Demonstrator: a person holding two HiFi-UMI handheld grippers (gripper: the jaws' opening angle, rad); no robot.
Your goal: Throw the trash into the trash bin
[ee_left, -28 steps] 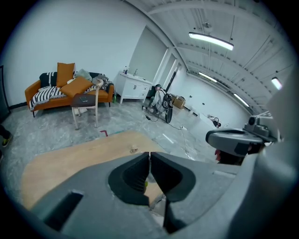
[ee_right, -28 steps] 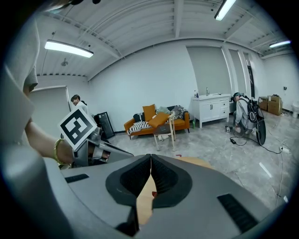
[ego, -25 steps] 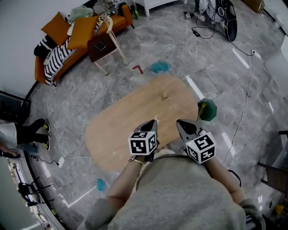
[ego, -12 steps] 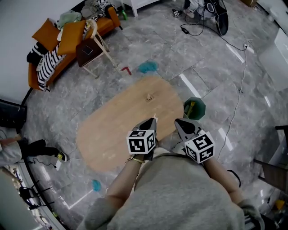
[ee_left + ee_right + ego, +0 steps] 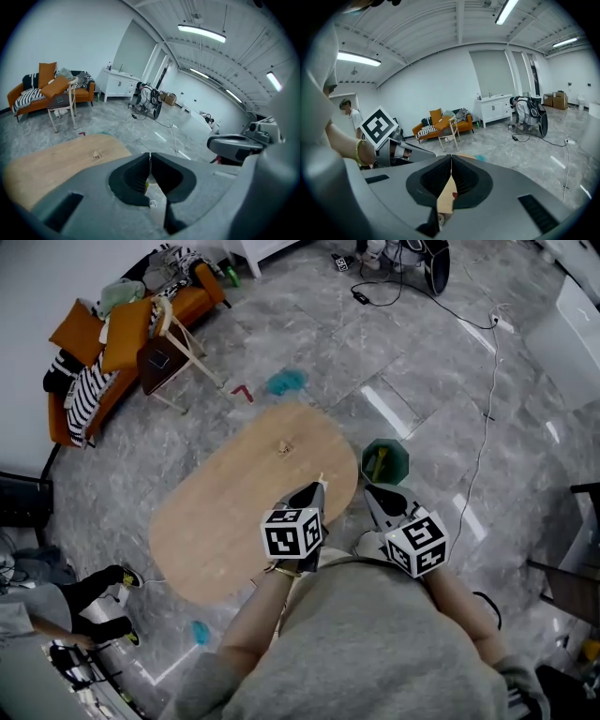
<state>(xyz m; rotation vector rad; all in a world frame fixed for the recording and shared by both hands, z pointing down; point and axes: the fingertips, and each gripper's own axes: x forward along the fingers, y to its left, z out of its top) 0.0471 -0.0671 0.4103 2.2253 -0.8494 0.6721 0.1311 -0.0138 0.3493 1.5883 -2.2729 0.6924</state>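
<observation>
Trash: a small crumpled tan scrap [image 5: 284,446] lies alone on the oval light-wood tabletop [image 5: 211,526], toward its far end. Nothing touches it, and it is well apart from both claws.
Bin: a dark-green open-topped trash bin [image 5: 398,454] stands on the grey marbled tile floor [image 5: 422,362], just beside the tabletop's right-hand end. Something yellow shows inside it.
Left claw [image 5: 150,154]: the jaws are together, tips meeting, with no object clamped between them. It hangs over the near right part of the tabletop, tilted forward and down, with the scrap ahead of it to the left.
Right claw [image 5: 451,157]: the jaws are pressed together and it carries nothing. It sits off the tabletop's near right edge, over the floor, near the bin.
Marker cubes: a black-and-white patterned cube rides on the back of each claw.
Holder: a person in a grey top grips both claws close together in front of the chest. A gold bracelet [image 5: 358,152] circles the left wrist.
Sofa: an orange couch [image 5: 83,96] stands against the white wall, piled with orange cushions and a black-and-white striped throw.
Chair: a pale wooden chair with a dark seat [image 5: 173,352] stands in front of the couch.
Floor litter: a teal rag [image 5: 281,382] lies beyond the tabletop's far end.
Cable: a thin white cord [image 5: 485,418] runs across the tiles to the right.
Bystander: a person's legs in dark trousers [image 5: 89,592] show at the lower left.
</observation>
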